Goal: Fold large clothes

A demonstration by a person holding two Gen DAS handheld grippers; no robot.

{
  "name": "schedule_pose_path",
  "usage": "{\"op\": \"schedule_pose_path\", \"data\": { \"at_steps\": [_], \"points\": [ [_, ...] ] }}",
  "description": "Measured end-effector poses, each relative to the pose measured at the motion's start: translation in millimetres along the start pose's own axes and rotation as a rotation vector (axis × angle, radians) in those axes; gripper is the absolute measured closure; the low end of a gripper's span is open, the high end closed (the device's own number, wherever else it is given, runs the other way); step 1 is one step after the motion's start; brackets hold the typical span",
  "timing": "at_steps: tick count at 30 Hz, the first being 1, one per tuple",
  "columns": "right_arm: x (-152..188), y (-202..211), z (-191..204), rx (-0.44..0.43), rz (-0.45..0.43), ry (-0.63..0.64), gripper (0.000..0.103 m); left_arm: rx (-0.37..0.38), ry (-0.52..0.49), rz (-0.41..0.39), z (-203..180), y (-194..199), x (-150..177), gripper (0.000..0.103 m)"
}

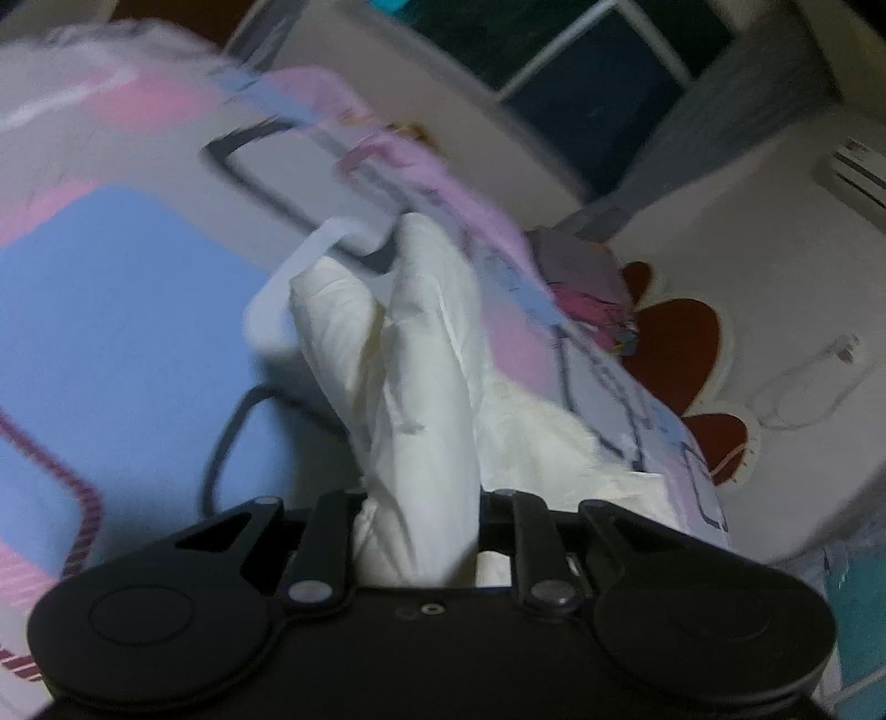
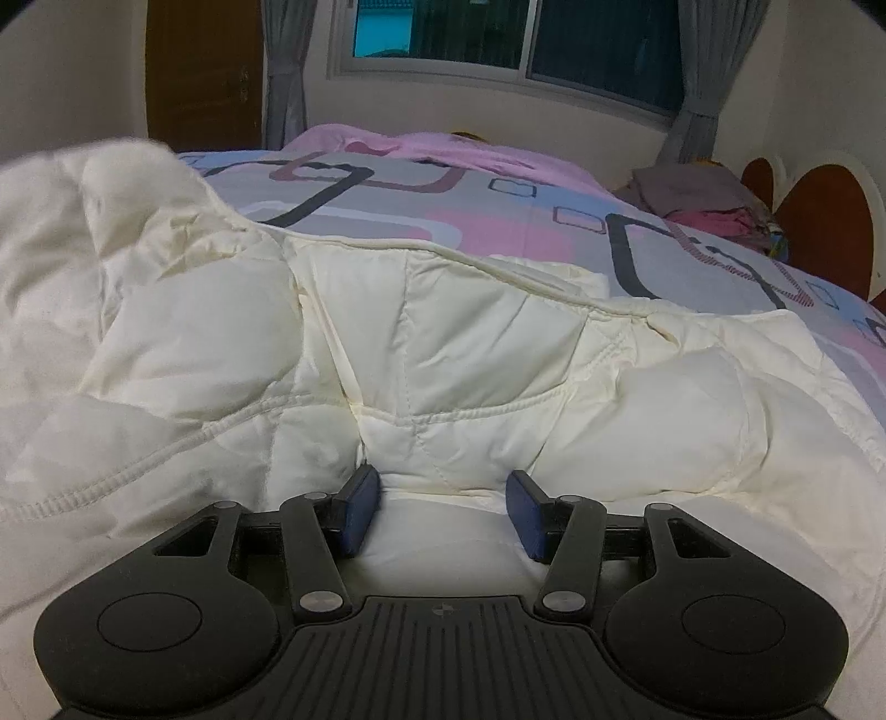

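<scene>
A cream quilted padded garment [image 2: 443,354] lies spread and rumpled on the bed. My right gripper [image 2: 443,515] is open, its blue pads [image 2: 360,512] standing either side of a fold of the garment at its near edge. In the left wrist view my left gripper [image 1: 418,531] is shut on a bunched strip of the same cream garment [image 1: 421,387], lifted above the bed; the fingertips are hidden in the cloth. That view is tilted and blurred.
The bed has a pink, blue and grey patterned cover [image 2: 498,221] [image 1: 122,310]. A pile of pink and grey clothes [image 2: 703,202] sits by the red heart-shaped headboard [image 2: 819,221]. A window [image 2: 526,39] and door [image 2: 202,72] are behind.
</scene>
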State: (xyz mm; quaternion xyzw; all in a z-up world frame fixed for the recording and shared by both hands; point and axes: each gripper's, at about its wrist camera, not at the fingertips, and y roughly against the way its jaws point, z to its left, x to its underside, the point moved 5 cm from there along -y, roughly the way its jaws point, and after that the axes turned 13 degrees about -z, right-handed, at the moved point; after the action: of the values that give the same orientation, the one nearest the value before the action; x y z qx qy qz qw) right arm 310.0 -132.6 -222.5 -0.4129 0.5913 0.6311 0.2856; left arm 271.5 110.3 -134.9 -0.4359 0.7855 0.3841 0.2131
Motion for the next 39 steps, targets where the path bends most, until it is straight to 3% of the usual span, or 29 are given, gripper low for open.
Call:
{"op": "schedule_pose_path", "data": {
  "at_steps": [8,10,15,25,33,36,37,38,39],
  "points": [
    [-16.7,7.9,-19.1,-0.1,0.046,-0.074,0.051,0.107,-0.222,-0.044,-108.8,-0.2,0.6,0.085],
    [-27.9,22.6,-35.2,-0.127,0.014,-0.137,0.051,0.112,-0.249,-0.037,-129.3,-7.2,5.3,0.085],
    [-47.9,67.3,-87.3,-0.116,-0.074,-0.151,0.051,0.138,-0.285,-0.015,-171.7,-25.2,24.3,0.085],
    [-17.1,116.0,-208.9,0.036,-0.031,-0.274,0.051,0.215,-0.401,0.106,-239.2,-83.2,112.5,0.085],
    [-26.3,152.8,-275.6,0.081,-0.078,-0.374,0.051,0.214,-0.511,0.222,-261.9,-130.3,194.5,0.083],
    [-33.8,160.4,-279.4,0.002,-0.078,-0.472,0.05,0.234,-0.541,0.225,-266.7,-127.0,202.7,0.065],
    [-36.6,160.6,-277.4,-0.032,-0.074,-0.5,0.046,0.253,-0.546,0.228,-267.2,-122.5,202.6,0.048],
    [-39.5,160.9,-274.6,-0.055,-0.072,-0.52,0.021,0.274,-0.547,0.234,-268.3,-118.7,202.3,0.032],
    [-42.7,161.2,-271.6,-0.079,-0.077,-0.538,0.007,0.297,-0.564,0.237,-270.4,-112.7,202.9,0.028]
  ]
}}
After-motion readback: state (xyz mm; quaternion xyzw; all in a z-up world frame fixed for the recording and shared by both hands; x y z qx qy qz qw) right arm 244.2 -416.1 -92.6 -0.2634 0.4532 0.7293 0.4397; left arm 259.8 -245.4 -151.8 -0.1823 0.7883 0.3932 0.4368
